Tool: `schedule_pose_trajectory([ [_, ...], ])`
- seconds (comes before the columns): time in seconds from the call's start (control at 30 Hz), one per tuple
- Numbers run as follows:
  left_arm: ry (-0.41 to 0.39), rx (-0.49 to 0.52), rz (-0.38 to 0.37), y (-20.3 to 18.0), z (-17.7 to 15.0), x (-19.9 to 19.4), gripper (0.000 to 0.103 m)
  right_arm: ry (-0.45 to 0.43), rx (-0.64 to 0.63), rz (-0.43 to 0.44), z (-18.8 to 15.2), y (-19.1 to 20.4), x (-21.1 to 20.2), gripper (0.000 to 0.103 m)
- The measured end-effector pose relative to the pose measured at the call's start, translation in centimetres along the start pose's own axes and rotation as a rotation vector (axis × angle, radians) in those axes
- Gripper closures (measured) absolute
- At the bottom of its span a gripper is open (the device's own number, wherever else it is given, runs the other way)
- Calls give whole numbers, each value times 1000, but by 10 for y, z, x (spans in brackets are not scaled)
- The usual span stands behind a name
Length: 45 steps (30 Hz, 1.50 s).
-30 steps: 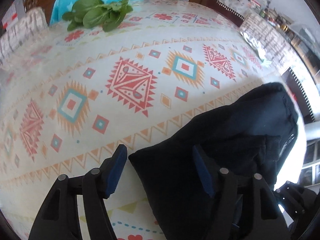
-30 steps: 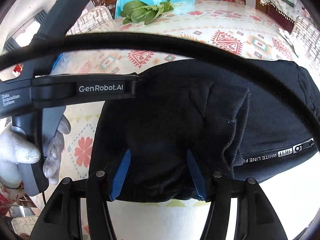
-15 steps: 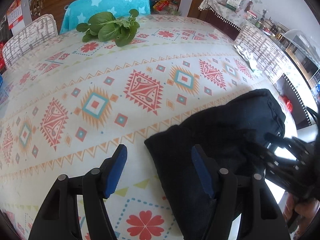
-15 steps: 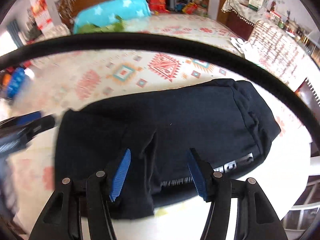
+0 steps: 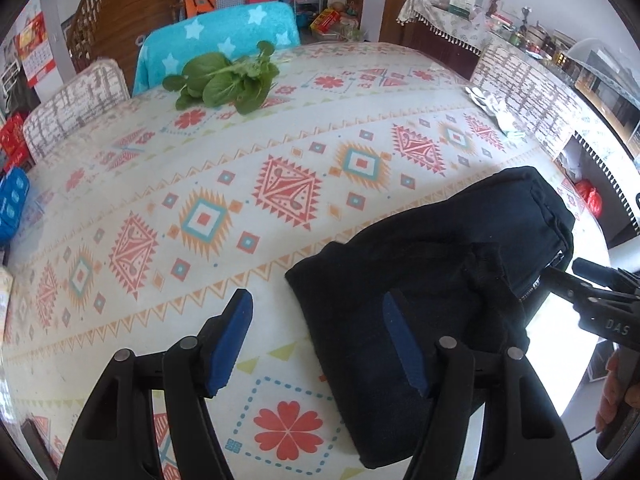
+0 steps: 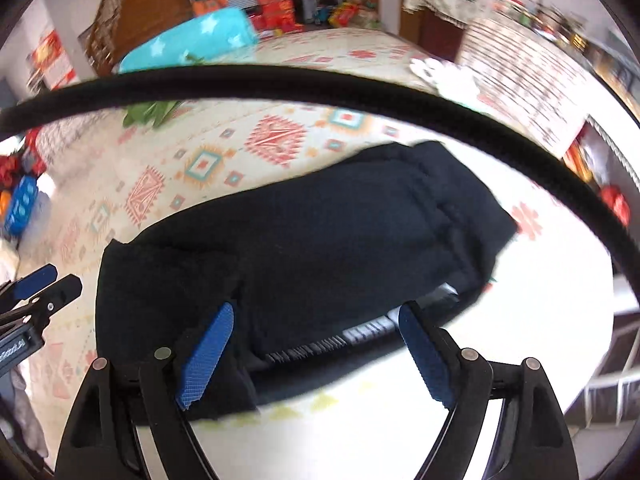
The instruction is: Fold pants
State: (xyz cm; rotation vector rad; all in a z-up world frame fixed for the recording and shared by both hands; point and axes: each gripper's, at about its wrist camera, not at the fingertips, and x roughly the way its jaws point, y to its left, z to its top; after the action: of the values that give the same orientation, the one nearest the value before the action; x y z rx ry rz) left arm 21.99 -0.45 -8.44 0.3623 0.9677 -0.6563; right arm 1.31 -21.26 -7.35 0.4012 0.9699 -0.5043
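The black pants (image 5: 432, 272) lie folded in a compact bundle near the table's near right edge; they also show in the right wrist view (image 6: 320, 248), with white lettering along the near hem. My left gripper (image 5: 320, 340) is open and empty, raised off the table at the bundle's left end. My right gripper (image 6: 312, 348) is open and empty, just above the bundle's near edge. The right gripper's body (image 5: 600, 312) shows at the right of the left wrist view, and the left gripper's fingertips (image 6: 36, 284) at the left of the right wrist view.
The table (image 5: 200, 184) has a patterned cloth. Leafy greens (image 5: 228, 80) lie at its far side. A turquoise star-patterned chair cover (image 5: 216, 44) and a grey chair (image 5: 72, 108) stand behind. A black cable (image 6: 320, 88) arcs across the right wrist view.
Both grippers have pulled back and up from the bundle. The right gripper's jaws have opened wider. The pants lie still on the table.
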Motion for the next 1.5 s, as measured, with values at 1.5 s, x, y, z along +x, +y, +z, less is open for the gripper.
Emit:
schedule_pose_trajectory([
  [1.5, 233, 156, -211, -248, 157, 135, 36, 65, 309, 459, 15, -200, 37, 14],
])
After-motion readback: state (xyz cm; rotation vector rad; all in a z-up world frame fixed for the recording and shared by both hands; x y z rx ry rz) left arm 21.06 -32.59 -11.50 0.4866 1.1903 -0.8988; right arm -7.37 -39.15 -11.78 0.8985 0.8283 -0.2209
